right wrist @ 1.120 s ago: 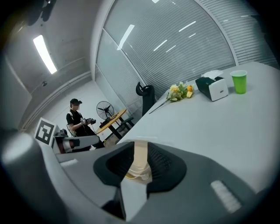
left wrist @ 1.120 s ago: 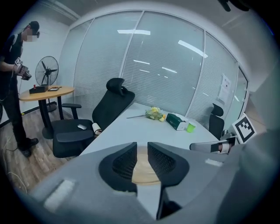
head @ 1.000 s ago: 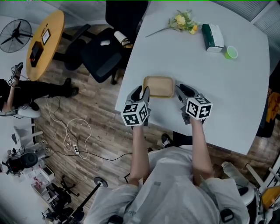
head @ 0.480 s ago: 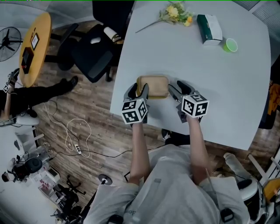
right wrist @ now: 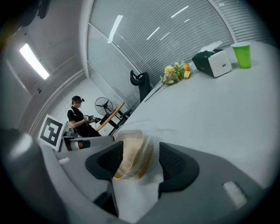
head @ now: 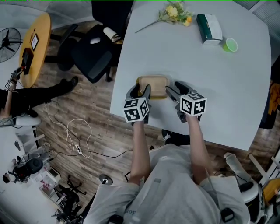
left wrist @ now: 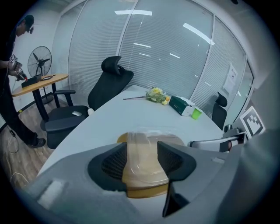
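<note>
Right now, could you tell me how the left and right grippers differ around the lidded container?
The left gripper is at the left end of the lidded container, the right gripper at its right end. The container nearly fills the gap between the left gripper's jaws; between the right gripper's it sits toward one jaw. Both have jaws apart around the container, which lies on the white table.

On my feed, far end of white table: yellow flowers, green-and-white tissue box, green cup. Off the table, left: black office chair, round wooden table, fan, floor cable.
</note>
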### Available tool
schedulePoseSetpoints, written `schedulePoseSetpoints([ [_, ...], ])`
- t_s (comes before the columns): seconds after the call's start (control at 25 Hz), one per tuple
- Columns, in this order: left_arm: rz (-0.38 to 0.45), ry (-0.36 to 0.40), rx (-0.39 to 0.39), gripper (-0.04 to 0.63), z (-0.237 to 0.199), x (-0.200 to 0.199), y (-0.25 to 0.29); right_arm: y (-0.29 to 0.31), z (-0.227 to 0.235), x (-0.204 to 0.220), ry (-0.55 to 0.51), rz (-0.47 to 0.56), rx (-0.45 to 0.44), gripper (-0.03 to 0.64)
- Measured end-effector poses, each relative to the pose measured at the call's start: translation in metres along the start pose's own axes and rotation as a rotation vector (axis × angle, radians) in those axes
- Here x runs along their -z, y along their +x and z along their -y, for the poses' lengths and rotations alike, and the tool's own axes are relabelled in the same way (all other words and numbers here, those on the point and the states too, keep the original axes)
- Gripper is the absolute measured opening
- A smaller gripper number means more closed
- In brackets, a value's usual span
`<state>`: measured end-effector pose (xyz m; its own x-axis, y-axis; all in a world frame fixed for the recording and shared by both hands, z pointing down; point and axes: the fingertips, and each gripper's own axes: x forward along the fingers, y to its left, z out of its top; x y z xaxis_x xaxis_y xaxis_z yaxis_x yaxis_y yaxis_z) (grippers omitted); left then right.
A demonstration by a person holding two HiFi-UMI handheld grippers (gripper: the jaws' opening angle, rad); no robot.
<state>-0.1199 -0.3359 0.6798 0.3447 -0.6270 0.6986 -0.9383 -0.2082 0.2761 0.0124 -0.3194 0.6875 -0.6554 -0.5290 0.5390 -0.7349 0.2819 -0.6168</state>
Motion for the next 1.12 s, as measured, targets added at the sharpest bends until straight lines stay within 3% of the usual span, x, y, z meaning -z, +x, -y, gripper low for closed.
schedulePoseSetpoints([
  [0.28,0.002,0.004,0.002,0.222,0.004,-0.001,0.000,0.005,-0.012,0.008,-0.080,-0.061,0.001,0.249],
  [0.76,0.048,-0.006,0.010,0.222,0.005,-0.007,-0.019,0.003,-0.025,0.006,-0.116,-0.059,0.027,0.249],
  [1.12,0.073,0.003,0.052,0.219,0.014,-0.012,-0.037,-0.006,-0.033,-0.003,-0.211,-0.011,0.119,0.252],
])
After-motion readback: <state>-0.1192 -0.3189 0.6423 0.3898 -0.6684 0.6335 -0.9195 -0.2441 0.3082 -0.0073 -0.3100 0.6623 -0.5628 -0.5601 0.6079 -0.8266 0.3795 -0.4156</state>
